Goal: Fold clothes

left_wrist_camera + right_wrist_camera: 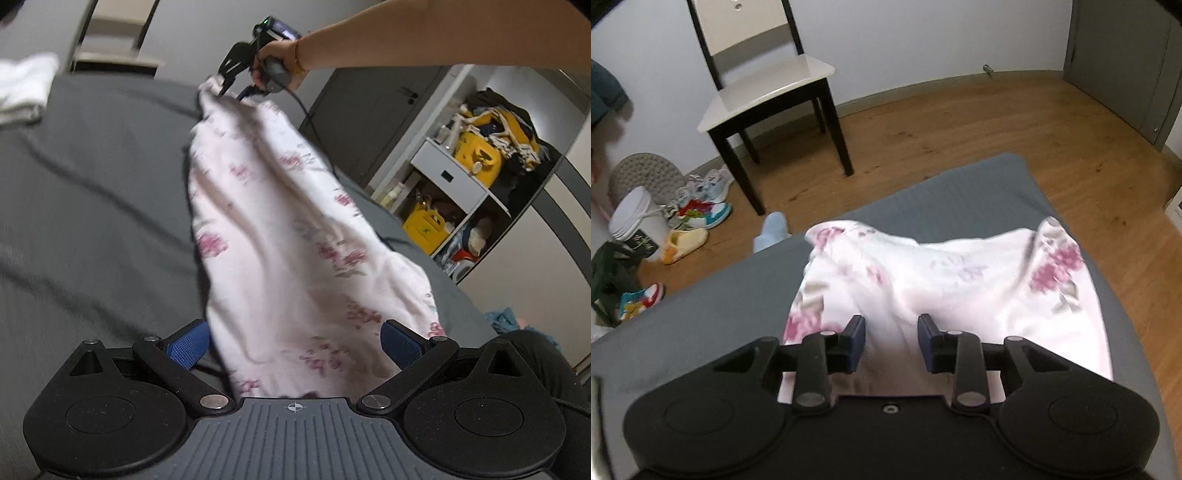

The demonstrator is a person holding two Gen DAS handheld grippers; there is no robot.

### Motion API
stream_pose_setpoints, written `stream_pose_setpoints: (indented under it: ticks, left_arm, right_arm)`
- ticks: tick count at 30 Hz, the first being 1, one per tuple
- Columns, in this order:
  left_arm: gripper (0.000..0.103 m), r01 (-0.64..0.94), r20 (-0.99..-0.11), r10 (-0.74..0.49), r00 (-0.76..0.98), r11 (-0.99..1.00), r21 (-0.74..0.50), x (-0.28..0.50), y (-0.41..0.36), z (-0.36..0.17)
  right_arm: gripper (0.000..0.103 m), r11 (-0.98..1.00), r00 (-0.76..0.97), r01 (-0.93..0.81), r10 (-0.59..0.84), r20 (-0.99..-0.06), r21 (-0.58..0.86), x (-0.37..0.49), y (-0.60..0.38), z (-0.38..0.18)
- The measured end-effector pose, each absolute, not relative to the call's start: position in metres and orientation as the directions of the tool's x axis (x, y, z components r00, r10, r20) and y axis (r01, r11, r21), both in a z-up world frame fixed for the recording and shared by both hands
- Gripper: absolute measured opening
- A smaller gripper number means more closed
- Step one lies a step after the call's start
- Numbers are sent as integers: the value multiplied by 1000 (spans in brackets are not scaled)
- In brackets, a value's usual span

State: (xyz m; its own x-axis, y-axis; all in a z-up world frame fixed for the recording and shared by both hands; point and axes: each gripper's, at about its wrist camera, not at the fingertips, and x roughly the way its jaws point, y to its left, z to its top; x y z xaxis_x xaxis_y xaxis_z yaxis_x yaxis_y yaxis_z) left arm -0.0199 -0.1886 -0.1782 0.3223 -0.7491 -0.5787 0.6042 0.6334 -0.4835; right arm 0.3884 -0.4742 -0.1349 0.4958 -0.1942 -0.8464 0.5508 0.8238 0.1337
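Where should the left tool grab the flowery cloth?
Grab the near end of the flowery cloth, coming straight forward. That end lies between the left tool's wide-open fingers, while the right tool holds the far end over the grey bed. Taking an outer corner probably spreads it best.

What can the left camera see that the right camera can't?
Only the left wrist view shows the right gripper from outside, pinching the cloth's far end, the hand holding it, the shelf full of yellow things and a white cloth on the bed.

Only the right wrist view shows the chair, the shoes, the bucket and the wood floor.

Both show the flowered cloth and the grey bed. The left gripper appears only in its own view, fingers wide apart around the cloth.
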Motion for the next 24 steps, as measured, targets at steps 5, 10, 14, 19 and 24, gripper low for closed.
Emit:
stream_pose_setpoints:
  ticks: [5,10,14,19,24]
  left_arm:
    - [100,652,-589,-746,311,618,-439,-25,-198,-181]
    - [100,725,-624,-707,331,615,-312,-39,-213,-179]
    - [100,729,-628,-706,327,611,-308,-38,-211,-176]
    - [100,704,-634,-699,331,630,-327,-35,-204,-173]
    - [100,648,-630,-701,335,657,-386,-30,-195,-171]
  right_arm:
    - [36,801,551,580,-254,-795,146,409,-480,-137]
    - [37,818,668,549,-305,-678,172,397,-482,-118]
    - [45,854,726,482,-263,-636,196,363,-495,-79]
    - [58,933,713,335,-162,-683,128,280,-496,-30]
    - [59,953,708,276,-116,-696,123,141,-492,16]
